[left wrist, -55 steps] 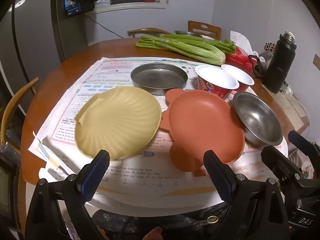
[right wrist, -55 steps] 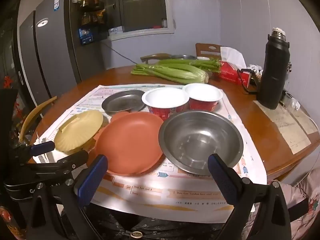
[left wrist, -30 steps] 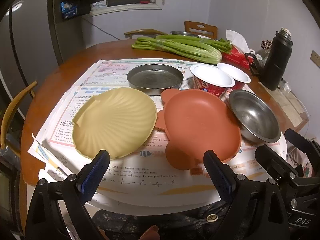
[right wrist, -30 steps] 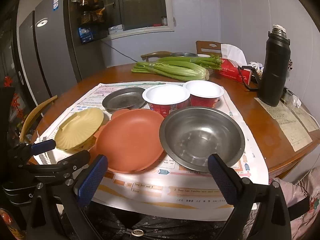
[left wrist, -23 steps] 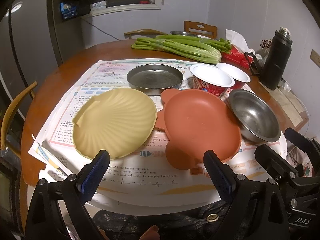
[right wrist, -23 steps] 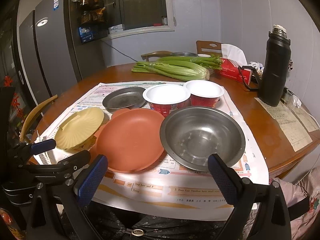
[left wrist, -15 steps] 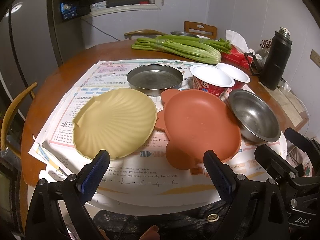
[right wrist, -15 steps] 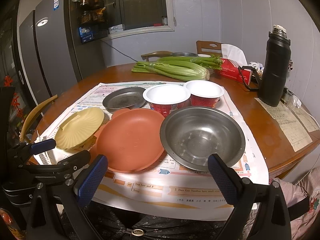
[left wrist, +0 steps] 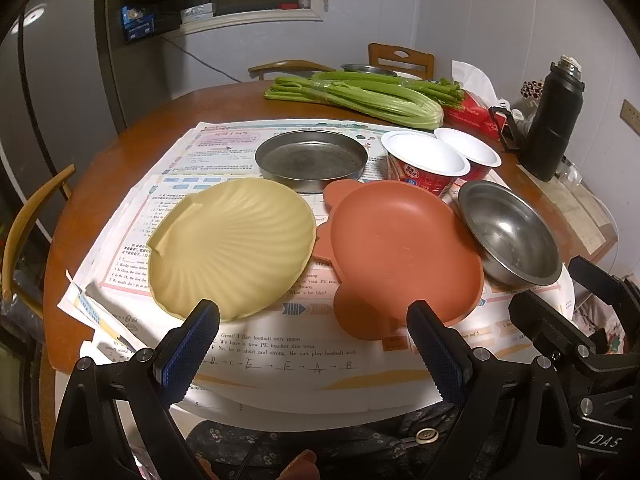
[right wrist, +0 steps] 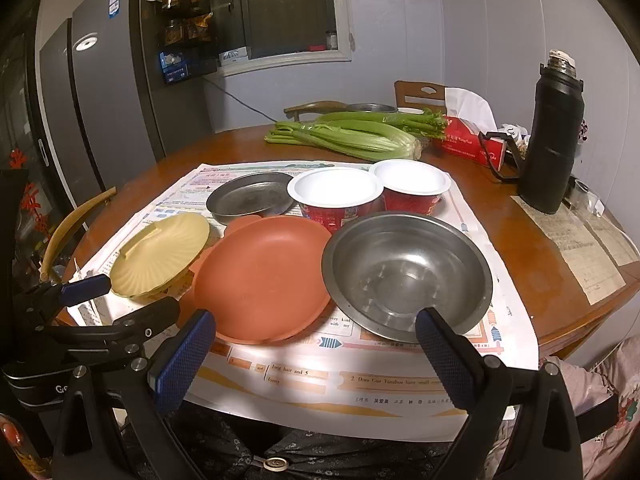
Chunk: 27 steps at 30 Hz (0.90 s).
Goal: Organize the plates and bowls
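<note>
A yellow shell-shaped plate (left wrist: pixel 234 246) (right wrist: pixel 160 254), an orange plate (left wrist: pixel 400 248) (right wrist: pixel 260 276) and a steel bowl (left wrist: pixel 506 236) (right wrist: pixel 406 272) lie in a row on newspaper. Behind them stand a flat steel dish (left wrist: pixel 311 159) (right wrist: pixel 250 197) and two red paper bowls (left wrist: pixel 424 162) (right wrist: pixel 336 196). My left gripper (left wrist: pixel 314 344) is open and empty at the table's near edge, before the yellow and orange plates. My right gripper (right wrist: pixel 316 350) is open and empty, before the orange plate and steel bowl.
Celery (left wrist: pixel 360 94) (right wrist: pixel 348 136) lies at the back of the round wooden table (right wrist: pixel 520 236). A black flask (left wrist: pixel 552 120) (right wrist: pixel 550 136) and a red tissue pack (right wrist: pixel 468 140) stand at the right. A chair (left wrist: pixel 28 216) is at the left.
Both grippers have drawn back very slightly from the table, then held still. Nothing on the table has moved.
</note>
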{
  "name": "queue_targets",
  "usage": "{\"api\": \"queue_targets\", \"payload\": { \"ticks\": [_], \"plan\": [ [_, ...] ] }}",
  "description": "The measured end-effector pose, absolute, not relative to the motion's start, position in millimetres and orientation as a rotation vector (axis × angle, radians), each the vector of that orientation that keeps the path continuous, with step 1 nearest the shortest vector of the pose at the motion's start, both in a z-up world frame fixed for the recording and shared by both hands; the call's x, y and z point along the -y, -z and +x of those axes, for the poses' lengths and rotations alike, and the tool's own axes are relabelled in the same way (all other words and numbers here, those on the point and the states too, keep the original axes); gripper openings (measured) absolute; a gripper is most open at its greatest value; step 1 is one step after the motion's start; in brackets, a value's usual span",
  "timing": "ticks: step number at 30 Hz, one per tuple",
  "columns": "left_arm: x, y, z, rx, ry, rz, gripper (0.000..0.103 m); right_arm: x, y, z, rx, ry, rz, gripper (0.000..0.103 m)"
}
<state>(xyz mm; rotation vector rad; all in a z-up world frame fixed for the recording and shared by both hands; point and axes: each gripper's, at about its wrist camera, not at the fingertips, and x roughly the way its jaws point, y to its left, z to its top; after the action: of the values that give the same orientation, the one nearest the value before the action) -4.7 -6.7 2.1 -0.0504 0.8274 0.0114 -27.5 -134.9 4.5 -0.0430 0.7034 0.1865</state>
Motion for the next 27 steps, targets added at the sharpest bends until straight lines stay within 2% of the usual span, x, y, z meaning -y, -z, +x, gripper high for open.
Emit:
{"api": "queue_targets", "payload": {
  "ticks": [14, 27],
  "plan": [
    [4, -3, -4, -0.819, -0.016, -0.061, 0.095, 137, -4, -26, -0.707, -0.185, -0.037, 0.101],
    [-49, -17, -11, -0.744, -0.085, -0.168, 0.095, 118, -20, -20, -0.670, -0.269, -0.079, 0.101]
  ]
}}
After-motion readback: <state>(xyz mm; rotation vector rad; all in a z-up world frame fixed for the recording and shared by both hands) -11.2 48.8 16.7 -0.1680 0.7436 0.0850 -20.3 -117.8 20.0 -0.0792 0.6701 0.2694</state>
